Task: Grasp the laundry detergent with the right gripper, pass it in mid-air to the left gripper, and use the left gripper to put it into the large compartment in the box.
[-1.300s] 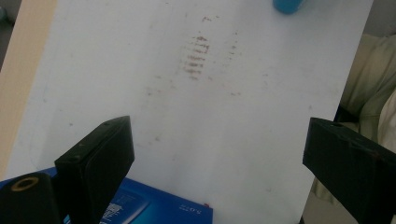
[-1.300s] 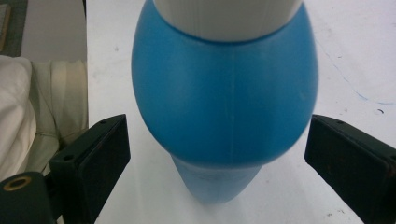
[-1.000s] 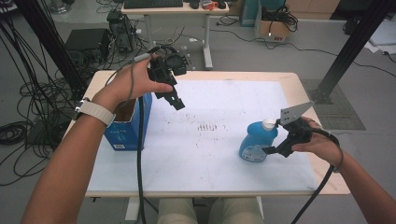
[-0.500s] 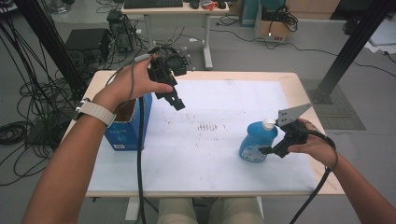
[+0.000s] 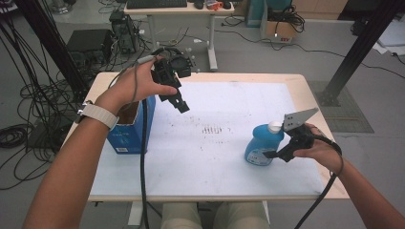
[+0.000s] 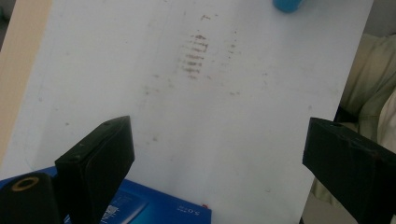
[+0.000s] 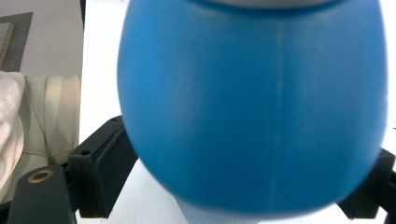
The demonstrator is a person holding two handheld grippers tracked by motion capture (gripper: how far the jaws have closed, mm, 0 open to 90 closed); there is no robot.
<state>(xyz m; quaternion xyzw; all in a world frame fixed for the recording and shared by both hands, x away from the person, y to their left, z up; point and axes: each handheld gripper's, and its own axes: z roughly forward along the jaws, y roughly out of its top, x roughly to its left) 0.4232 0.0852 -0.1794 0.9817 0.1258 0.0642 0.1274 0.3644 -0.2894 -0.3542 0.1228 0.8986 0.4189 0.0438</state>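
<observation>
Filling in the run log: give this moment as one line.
right gripper: jaws just closing around blue bottle, upright on table | left gripper: open, empty, above table beside blue box

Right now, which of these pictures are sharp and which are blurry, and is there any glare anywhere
High view: evenly lit and fairly sharp, soft shadows under the blue bottle and blue box, no hard glare on the white table. Left gripper view: table stains in focus, the near black jaws soft. Right gripper view: the bottle sits so close that it blurs, with only a faint sheen on it.
</observation>
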